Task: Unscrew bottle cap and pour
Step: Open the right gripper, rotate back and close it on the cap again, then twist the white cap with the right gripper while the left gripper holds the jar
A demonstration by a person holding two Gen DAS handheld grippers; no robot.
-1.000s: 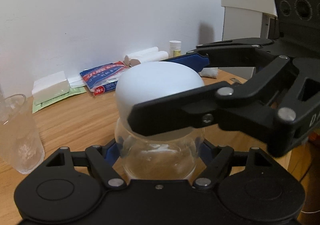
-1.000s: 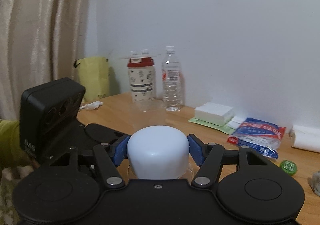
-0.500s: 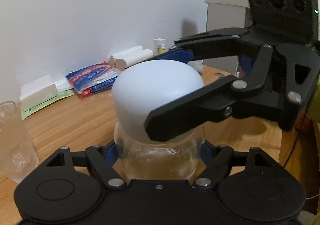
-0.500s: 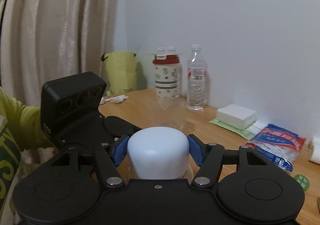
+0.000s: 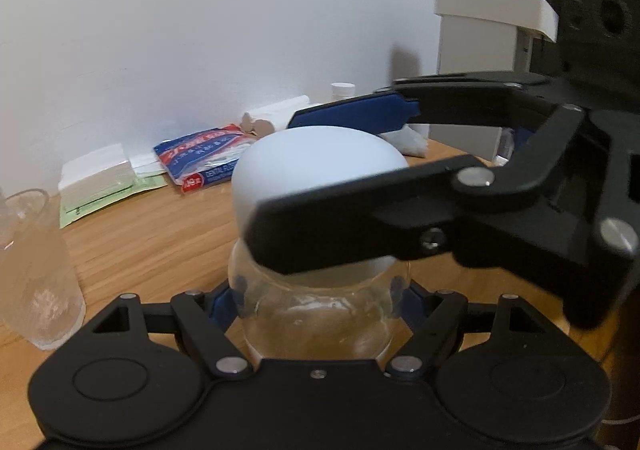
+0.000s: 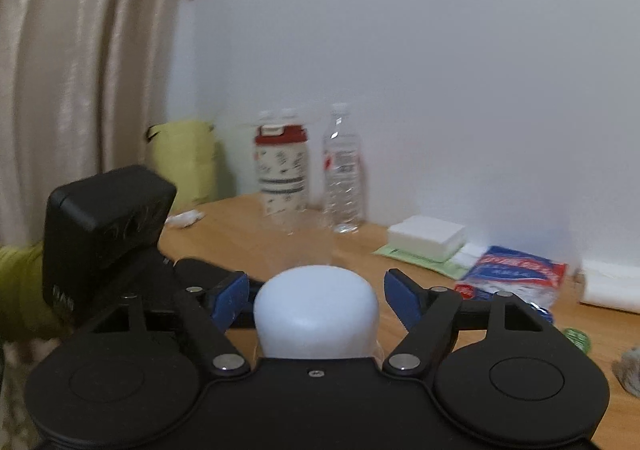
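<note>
While L hand-held gripper (image 5: 320,290) pinches bottle (image 5: 320,314), only R view shows R hand-held gripper (image 6: 316,298) spread off cap (image 6: 316,310).

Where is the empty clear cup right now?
In the left wrist view the clear cup stands on the wooden table at the far left edge, left of the white-capped bottle and in front of the white tissue stack.

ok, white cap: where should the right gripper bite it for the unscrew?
Grip the white cap on its near-straight lower wall, with pads on opposite sides. Come in level from the side, where the right gripper sits now, open with a gap each side. The domed top would probably let the pads slide off. The left gripper clamps the clear bottle just below, so stay above it.
</note>
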